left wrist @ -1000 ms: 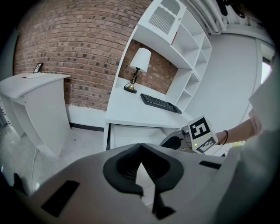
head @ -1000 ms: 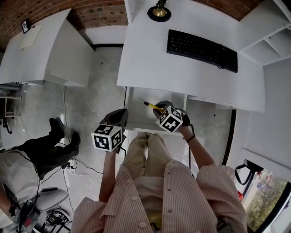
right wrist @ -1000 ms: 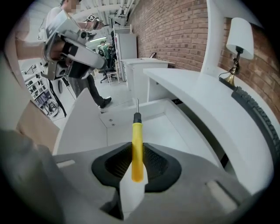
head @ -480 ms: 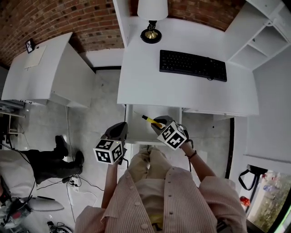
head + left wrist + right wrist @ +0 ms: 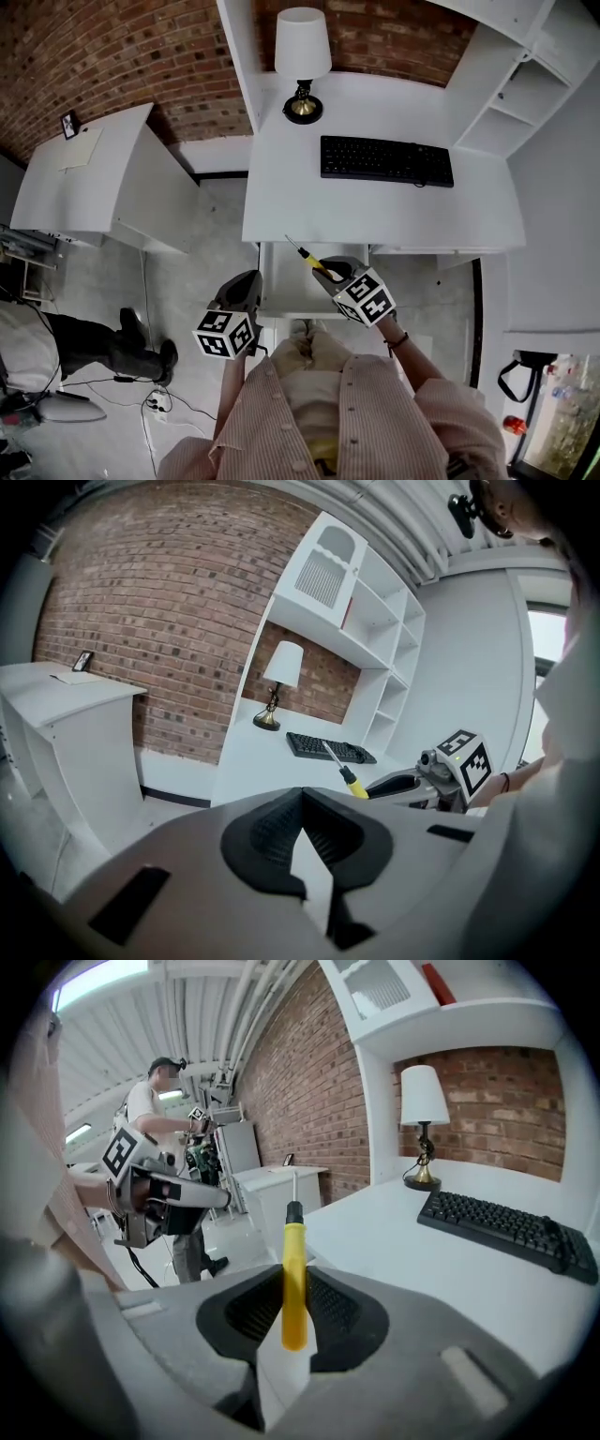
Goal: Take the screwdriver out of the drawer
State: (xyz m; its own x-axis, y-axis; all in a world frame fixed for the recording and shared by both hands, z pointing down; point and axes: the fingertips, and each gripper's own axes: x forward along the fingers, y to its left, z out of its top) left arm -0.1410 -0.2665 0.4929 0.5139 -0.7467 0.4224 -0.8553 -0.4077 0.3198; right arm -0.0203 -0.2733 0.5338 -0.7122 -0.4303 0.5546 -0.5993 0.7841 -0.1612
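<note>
A screwdriver (image 5: 293, 1241) with a yellow handle and a thin metal shaft stands upright between the pads of my right gripper (image 5: 294, 1283), which is shut on its handle. In the head view that gripper (image 5: 328, 269) hangs over the open white drawer (image 5: 281, 284), and the screwdriver (image 5: 314, 261) points up-left toward the desk's front edge. My left gripper (image 5: 249, 277) is at the drawer's left side, apart from it. Its pads meet at the tips with nothing between them (image 5: 302, 799). From there the screwdriver (image 5: 349, 775) shows above the desk's edge.
On the white desk (image 5: 375, 211) lie a black keyboard (image 5: 386, 161) and a lamp (image 5: 302, 56). White shelves (image 5: 525, 75) rise at the right, and a second white table (image 5: 84, 178) stands at the left. Someone's legs (image 5: 103, 337) and cables are on the floor at the left.
Both grippers have risen. The right one has carried the screwdriver up out of the drawer to about the desk's front edge and turned its shaft more upright.
</note>
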